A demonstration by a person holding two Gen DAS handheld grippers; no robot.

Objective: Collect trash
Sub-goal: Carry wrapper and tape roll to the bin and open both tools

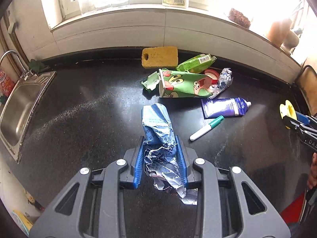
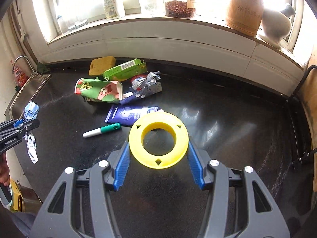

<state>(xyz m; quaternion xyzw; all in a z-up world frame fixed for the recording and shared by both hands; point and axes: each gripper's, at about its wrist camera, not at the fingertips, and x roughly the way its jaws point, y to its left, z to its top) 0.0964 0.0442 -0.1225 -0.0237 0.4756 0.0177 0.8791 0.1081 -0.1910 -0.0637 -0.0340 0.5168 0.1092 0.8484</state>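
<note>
Dark grey left tongs [image 2: 25, 126] carry white lettering "GenRobot.AI" on the side; the dark grey right tongs [image 1: 297, 123] show "DA3", cut off at the frame edge. Flat purple squeeze tube [image 2: 128, 116] on the black desk [image 2: 218, 123] reads "Oralshark". Barcodes sit on the green carton [image 2: 124, 69] and white bottle [image 2: 113, 4], digits too small; Chinese print on the crumpled blue-white wrapper [image 1: 158, 130] and tan bamboo canister [image 2: 245, 6] is unreadable.

One marker [image 1: 206, 128], one sponge [image 1: 159, 56], one purple tube [image 1: 224, 107], one yellow ring [image 2: 158, 140], one cartoon cup [image 1: 183, 83].
</note>
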